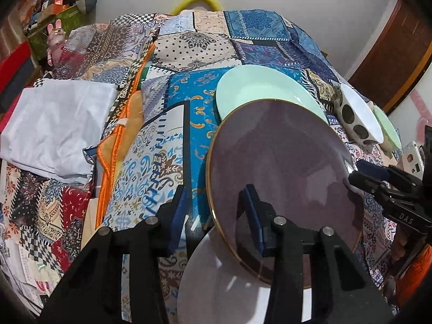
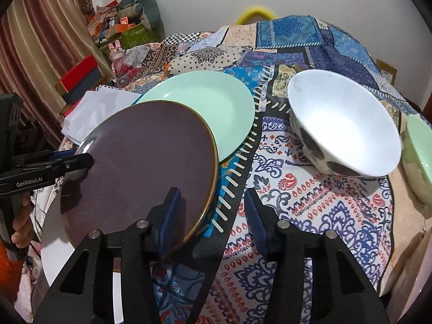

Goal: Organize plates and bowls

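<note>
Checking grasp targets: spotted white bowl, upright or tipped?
Tipped. The spotted bowl leans on its side, its opening tilted toward the camera, empty inside.

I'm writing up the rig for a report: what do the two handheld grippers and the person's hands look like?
Both the left gripper and the right gripper are matte black linkages with silver pivot pins and dark blue pads on the jaws. White lettering reads "GenRobot.AI" on the left and "DAS" on the right. Bare fingers and orange clothing show behind.
</note>
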The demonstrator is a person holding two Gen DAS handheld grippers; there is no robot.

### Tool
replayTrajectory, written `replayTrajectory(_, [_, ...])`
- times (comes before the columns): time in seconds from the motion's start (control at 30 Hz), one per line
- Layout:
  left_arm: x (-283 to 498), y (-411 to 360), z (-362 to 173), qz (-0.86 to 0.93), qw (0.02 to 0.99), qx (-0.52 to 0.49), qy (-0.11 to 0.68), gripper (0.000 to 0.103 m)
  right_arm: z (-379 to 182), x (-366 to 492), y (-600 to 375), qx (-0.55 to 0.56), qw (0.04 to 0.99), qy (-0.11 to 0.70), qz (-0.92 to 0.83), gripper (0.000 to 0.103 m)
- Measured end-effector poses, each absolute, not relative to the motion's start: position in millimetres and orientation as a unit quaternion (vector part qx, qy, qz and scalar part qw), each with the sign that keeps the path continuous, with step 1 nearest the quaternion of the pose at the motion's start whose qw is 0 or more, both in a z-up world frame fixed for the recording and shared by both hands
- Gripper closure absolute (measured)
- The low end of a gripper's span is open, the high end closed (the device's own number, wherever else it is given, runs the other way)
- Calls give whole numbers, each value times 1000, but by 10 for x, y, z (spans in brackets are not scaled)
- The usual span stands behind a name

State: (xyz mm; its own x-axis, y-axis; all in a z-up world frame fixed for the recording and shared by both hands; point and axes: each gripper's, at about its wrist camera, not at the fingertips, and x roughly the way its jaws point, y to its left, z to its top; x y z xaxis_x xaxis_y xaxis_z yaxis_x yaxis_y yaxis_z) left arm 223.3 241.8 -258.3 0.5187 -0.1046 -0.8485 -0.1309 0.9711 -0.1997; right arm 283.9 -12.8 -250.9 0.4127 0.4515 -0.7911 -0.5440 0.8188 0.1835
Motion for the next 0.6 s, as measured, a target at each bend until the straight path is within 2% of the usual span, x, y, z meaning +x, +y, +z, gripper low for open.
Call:
replayTrajectory(0.1, [2270,2428,-2603,-3,860,-130,494,60,-2530,2855,-92,-47,835,460,299,67])
replayTrajectory(0.33, [2296,2405,-2637,-28,854,-141,501,61,-2560,2880,-10,-38,825,469,312,67])
replayTrajectory(0.47, [2317,2379,-2638,-34,851,-142,505,65,-2573,2877,11,-27,819,474,323,72])
replayTrajectory(0.6, [2317,2333,-2628,-31,851,-132,508,63,-2576,2888,6,-19,818,477,321,73])
